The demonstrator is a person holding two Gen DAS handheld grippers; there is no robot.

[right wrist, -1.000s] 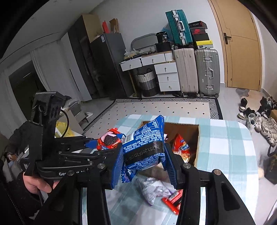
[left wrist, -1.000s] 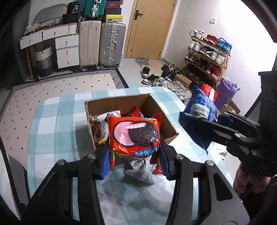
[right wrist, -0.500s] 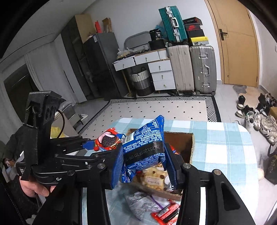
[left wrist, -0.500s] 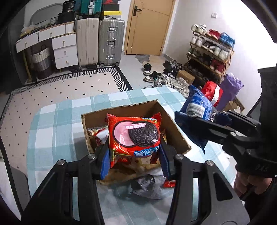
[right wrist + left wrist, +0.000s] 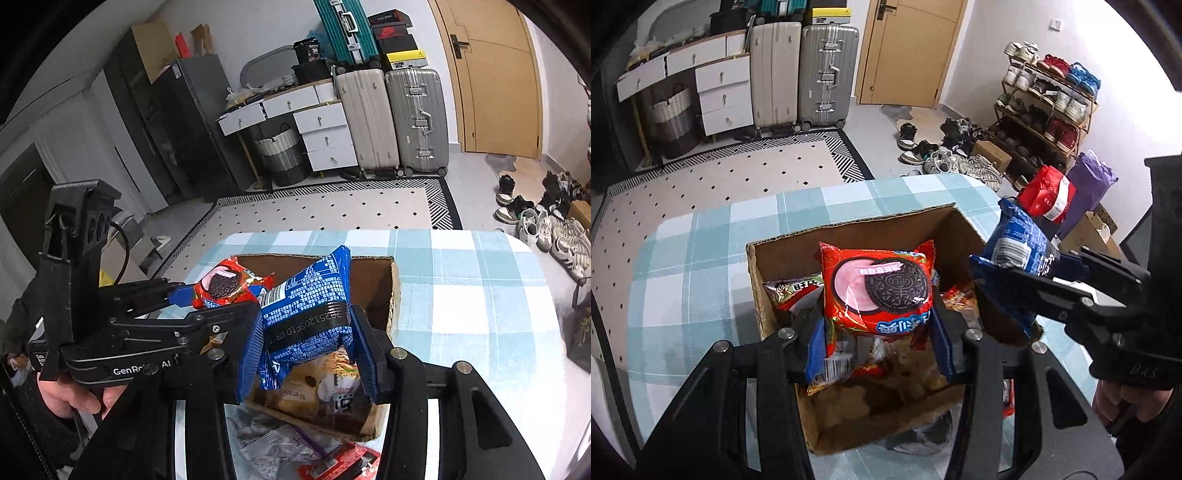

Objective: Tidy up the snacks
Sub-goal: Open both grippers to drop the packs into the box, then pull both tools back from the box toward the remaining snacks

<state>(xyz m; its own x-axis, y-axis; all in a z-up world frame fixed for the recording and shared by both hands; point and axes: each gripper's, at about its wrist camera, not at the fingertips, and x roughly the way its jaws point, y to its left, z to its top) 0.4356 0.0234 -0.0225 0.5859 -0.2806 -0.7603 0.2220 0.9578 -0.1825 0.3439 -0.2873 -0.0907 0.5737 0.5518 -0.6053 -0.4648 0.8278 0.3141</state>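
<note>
My left gripper (image 5: 877,343) is shut on a red Oreo packet (image 5: 879,291) and holds it over the open cardboard box (image 5: 849,236) on the checked tablecloth. The packet also shows in the right wrist view (image 5: 225,282). My right gripper (image 5: 308,354) is shut on a blue snack bag (image 5: 310,314), held above the box's near right side; the bag also shows in the left wrist view (image 5: 1015,251). Several snack packets (image 5: 792,291) lie inside the box (image 5: 393,291).
A grey foil packet (image 5: 269,443) and a red wrapper (image 5: 343,463) lie on the table in front of the box. The teal checked table (image 5: 683,258) stretches to the left and behind. Suitcases, drawers and a shoe rack stand beyond on the floor.
Both grippers have moved forward with their packets, from in front of the box to over it. The box now fills the view below them; the loose packets fall behind.
</note>
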